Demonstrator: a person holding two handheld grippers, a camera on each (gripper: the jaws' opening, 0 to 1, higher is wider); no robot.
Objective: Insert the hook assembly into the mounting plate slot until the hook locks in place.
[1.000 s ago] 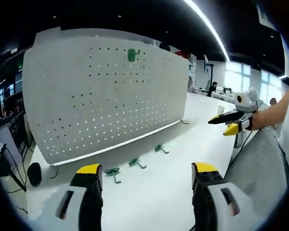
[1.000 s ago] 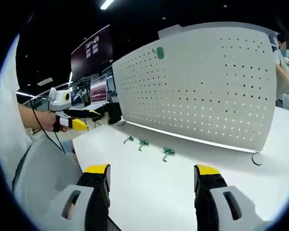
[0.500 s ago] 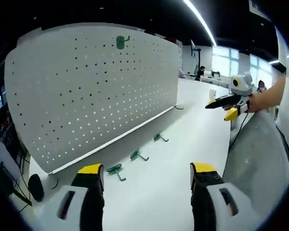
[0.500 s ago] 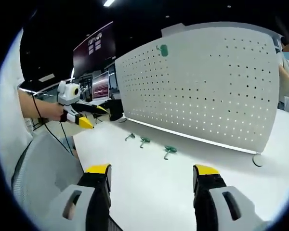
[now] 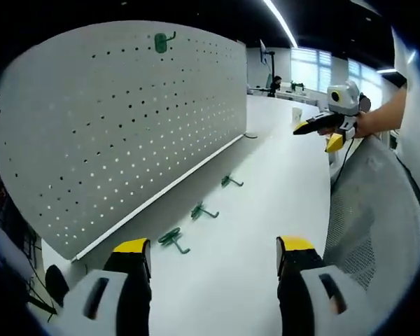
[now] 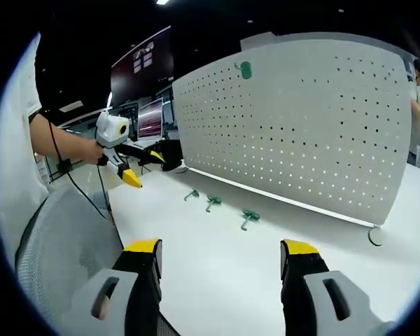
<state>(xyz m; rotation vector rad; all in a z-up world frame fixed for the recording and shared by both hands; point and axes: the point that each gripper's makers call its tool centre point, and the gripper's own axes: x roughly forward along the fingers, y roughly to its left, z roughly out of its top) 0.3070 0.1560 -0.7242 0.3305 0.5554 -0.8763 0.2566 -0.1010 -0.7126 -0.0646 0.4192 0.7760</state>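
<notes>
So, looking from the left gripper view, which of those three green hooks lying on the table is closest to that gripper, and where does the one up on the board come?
1. Nearest green hook, just ahead of the left gripper.
2. Middle hook, farther along the pegboard foot.
3. Far hook, toward the table's far end.
4. Mounted hook, high on the board.

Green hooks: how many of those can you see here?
4. Three lie in a row on the white table before the pegboard: near hook, middle hook, far hook. A fourth hook hangs high on the pegboard. Others could be hidden.
</notes>
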